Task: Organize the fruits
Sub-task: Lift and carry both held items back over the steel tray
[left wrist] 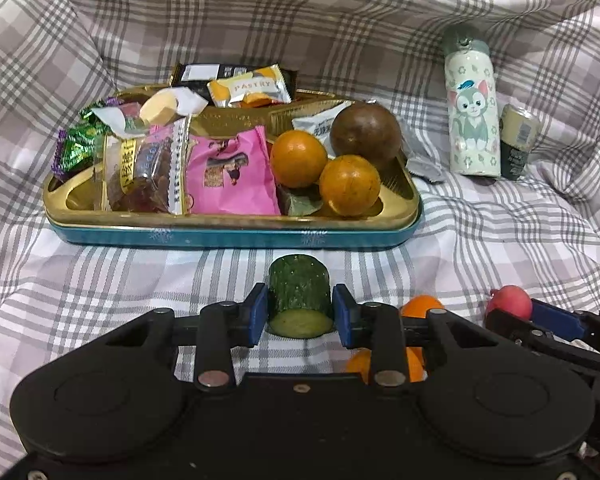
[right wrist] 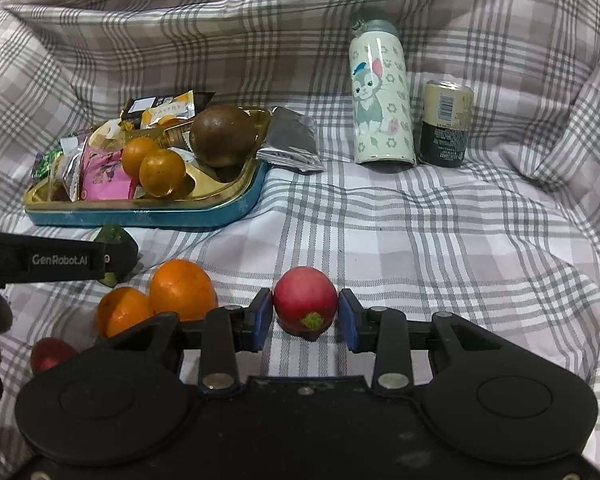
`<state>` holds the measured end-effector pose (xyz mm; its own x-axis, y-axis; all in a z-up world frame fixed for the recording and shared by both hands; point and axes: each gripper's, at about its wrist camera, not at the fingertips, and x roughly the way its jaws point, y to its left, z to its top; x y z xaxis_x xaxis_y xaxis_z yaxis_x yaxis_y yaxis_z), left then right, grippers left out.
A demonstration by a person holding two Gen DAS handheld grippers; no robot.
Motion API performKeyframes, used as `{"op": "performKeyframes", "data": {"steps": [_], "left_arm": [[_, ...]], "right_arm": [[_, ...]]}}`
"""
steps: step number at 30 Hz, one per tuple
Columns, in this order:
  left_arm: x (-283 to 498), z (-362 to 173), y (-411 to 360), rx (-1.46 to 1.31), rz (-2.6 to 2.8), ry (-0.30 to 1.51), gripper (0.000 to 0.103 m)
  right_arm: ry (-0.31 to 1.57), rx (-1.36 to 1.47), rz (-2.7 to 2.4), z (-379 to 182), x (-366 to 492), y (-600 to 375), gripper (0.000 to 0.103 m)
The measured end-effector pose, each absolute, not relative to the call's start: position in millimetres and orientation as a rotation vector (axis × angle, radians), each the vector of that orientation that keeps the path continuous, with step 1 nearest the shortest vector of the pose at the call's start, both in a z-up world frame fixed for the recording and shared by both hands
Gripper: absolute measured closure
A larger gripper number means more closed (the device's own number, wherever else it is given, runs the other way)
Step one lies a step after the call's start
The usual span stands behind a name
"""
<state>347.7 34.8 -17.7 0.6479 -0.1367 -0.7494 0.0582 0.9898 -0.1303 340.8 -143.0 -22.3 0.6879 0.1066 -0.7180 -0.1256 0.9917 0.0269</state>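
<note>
My left gripper [left wrist: 300, 312] is clamping a cucumber chunk [left wrist: 300, 294] on the checked cloth [left wrist: 460, 240] before the tray [left wrist: 236, 236] — my right gripper [right wrist: 305, 314] is bracketing a radish [right wrist: 305, 303], pads apparently just short of touching.

A grey-and-white plaid cloth [right wrist: 420, 220] fills my view. On it sits a tin [left wrist: 236, 236] with teal sides, white snowflakes and a gold inside, holding two orange citrus fruits [left wrist: 324, 172], a brown round fruit [left wrist: 366, 132] and a pink packet [left wrist: 232, 172]. Far right I see a pale green bottle [right wrist: 382, 108] printed with a cartoon cat. Near me: a dark green cucumber piece [left wrist: 300, 296], a red radish [right wrist: 305, 300], two bright oranges [right wrist: 164, 300], and blue pads on black fingers [right wrist: 264, 320].
</note>
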Motion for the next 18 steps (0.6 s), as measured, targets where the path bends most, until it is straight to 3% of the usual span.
{"op": "performKeyframes", "data": {"steps": [18], "left_arm": [[351.8,-24.7,33.0,-0.091,-0.093,0.861,0.060]], "right_arm": [[0.790,-0.080,0.129,-24.4,340.4,-136.4,0.065]]}}
